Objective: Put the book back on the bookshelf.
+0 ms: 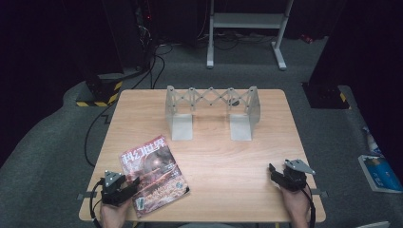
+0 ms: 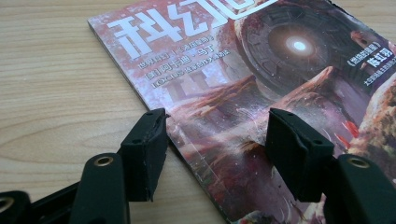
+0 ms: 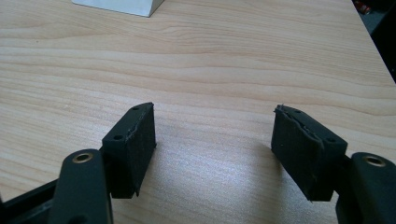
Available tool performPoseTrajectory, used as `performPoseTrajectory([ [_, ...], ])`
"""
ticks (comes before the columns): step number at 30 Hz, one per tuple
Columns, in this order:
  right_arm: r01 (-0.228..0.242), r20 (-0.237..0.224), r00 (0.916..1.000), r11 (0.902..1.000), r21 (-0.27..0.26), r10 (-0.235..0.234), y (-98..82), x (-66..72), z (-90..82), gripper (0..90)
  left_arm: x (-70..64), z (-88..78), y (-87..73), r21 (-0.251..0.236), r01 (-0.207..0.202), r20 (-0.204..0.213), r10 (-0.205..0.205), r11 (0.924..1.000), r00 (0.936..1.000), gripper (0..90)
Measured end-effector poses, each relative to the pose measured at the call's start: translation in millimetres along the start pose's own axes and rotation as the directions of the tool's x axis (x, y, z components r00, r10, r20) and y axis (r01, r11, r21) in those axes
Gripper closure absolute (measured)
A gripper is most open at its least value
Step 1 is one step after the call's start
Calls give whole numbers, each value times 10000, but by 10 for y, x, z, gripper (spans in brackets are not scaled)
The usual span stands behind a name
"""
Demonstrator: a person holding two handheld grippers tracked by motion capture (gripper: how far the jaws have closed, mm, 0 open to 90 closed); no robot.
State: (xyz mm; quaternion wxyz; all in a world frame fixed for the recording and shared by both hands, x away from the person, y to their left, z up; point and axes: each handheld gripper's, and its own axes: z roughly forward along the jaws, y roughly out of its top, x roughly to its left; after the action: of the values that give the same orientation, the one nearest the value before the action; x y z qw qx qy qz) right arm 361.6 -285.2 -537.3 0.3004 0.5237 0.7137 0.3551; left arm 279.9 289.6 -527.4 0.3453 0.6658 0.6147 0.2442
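Note:
A magazine (image 1: 154,173) with a reddish cover and white title characters lies flat at the table's front left. My left gripper (image 1: 134,184) sits at its near left corner. In the left gripper view the magazine (image 2: 243,70) runs under the open left gripper (image 2: 217,128): one jaw is over bare wood beside the spine edge, the other over the cover, and neither pad presses on it. My right gripper (image 1: 273,171) rests near the front right of the table. In its own view the right gripper (image 3: 212,121) stands open over bare wood with nothing between its fingers.
A grey folding rack (image 1: 211,107) with scissor-lattice bars and two flat feet stands at the back middle of the wooden table (image 1: 223,156); one foot (image 3: 116,5) shows in the right gripper view. Cables, a metal frame and dark stands lie on the floor beyond.

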Motion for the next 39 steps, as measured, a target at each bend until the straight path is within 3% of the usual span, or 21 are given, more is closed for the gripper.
performPoseTrajectory([
  [22,3,0,10000,10000,-2,-3,0,0,0,308,-265,-28,-17,344,-500,593,479,9982,9971,389],
  [39,-1,0,10000,10000,-1,1,0,0,0,308,-485,76,25,198,-787,1030,763,9967,9917,390],
])
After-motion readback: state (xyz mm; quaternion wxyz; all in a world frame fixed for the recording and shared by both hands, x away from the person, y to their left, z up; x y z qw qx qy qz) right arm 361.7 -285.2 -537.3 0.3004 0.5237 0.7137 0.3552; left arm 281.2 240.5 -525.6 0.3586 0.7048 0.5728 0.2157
